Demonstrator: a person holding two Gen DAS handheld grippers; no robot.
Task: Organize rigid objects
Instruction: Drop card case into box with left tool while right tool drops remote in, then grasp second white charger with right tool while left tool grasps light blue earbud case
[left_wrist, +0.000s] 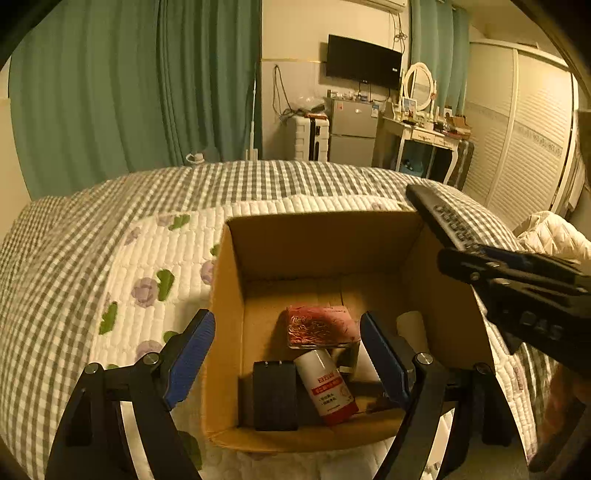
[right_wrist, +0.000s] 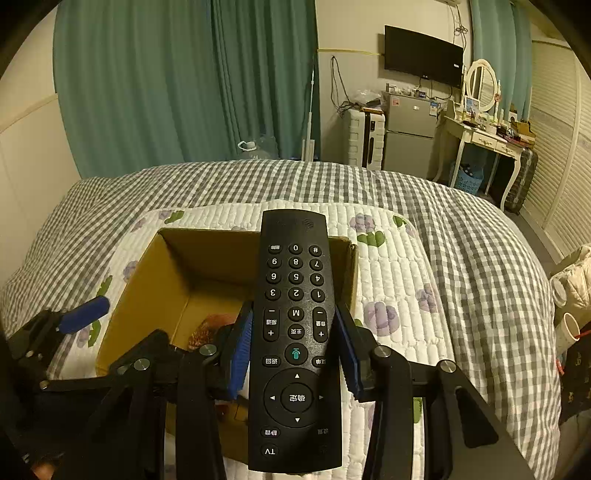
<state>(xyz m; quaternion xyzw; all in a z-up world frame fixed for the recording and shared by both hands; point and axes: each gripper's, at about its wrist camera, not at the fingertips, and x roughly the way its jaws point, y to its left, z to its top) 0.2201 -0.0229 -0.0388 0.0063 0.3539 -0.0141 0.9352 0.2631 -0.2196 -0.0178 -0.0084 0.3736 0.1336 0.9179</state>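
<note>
the step in hand looks like boxing the remote (right_wrist: 295, 332): the right claw (right_wrist: 295, 354) is clamped on its sides, holding it over the cardboard box (left_wrist: 236, 295) rim at about 2 o'clock. the left claw (left_wrist: 286, 354) gapes empty above a bottle (left_wrist: 327, 384) inside. next: carry the remote inward, lower, release.
</note>
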